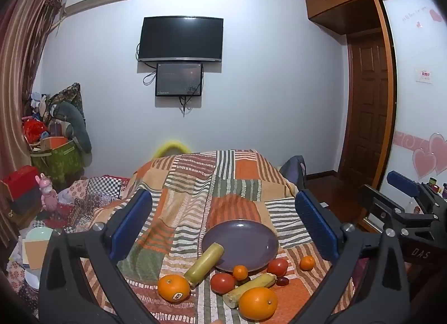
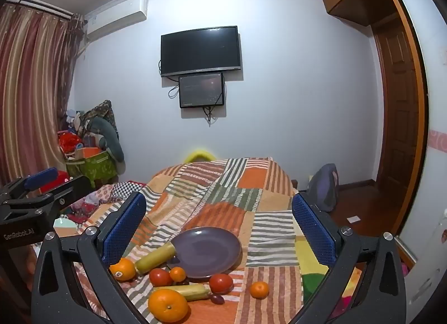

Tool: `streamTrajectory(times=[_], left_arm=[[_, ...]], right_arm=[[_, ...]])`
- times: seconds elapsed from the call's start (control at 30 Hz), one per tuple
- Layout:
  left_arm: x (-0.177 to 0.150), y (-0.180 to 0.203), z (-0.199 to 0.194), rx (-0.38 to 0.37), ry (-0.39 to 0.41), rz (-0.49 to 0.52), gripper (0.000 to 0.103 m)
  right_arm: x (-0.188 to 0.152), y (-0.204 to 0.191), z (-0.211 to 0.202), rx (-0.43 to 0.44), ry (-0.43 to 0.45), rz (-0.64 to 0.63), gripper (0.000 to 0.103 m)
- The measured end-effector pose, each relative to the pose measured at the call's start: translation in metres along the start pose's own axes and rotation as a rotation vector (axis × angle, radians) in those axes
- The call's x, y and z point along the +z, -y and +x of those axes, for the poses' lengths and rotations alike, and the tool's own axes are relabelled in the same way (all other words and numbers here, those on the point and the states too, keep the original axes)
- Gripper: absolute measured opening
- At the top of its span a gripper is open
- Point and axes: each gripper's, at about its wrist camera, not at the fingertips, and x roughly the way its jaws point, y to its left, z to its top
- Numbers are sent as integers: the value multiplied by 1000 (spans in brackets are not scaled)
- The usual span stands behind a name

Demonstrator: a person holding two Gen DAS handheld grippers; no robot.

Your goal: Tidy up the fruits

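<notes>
Purple and bare, the plate [image 1: 240, 244] sits low in the centre of the left wrist view on a striped patchwork bedspread [image 1: 223, 184]. The left hand-held gripper [image 1: 223, 223] hovers above with jaws wide apart, holding nothing. Fruits crowd the plate's near rim: two oranges [image 1: 173, 287], two tomatoes [image 1: 222, 282], small tangerines [image 1: 307, 263] and yellow-green cylinders [image 1: 205, 262], one leaning on the rim.

From the right wrist view, the right hand-held gripper [image 2: 219, 227] is likewise spread open and empty above the plate [image 2: 208, 251]; the large orange [image 2: 167, 305] lies lower left. The soft, wrinkled bedspread [image 2: 251, 184] could let round fruit roll away when nudged, and tomatoes [image 2: 220, 282] may bruise under a hard squeeze.
</notes>
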Motion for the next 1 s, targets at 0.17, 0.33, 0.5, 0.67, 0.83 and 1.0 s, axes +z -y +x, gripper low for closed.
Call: streamTrajectory(times=[0.17, 0.33, 0.5, 0.67, 0.83, 1.0], left_arm=[[-2, -3, 2, -6, -22, -26, 103], [-1, -3, 2, -2, -14, -21, 103], [-3, 0, 3, 4, -7, -13, 103], [-3, -1, 3, 3, -6, -14, 103], [-2, 0, -1, 3, 1, -11, 103], [-1, 1, -1, 4, 3, -13, 103]], right_arm=[[0, 0, -1, -1, -1, -1, 103], [1, 1, 0, 0, 0, 3, 103], [-3, -4, 4, -1, -3, 2, 103], [2, 2, -2, 1, 3, 1, 103], [4, 0, -4, 0, 7, 1, 103], [5, -2, -5, -2, 12, -1, 103]])
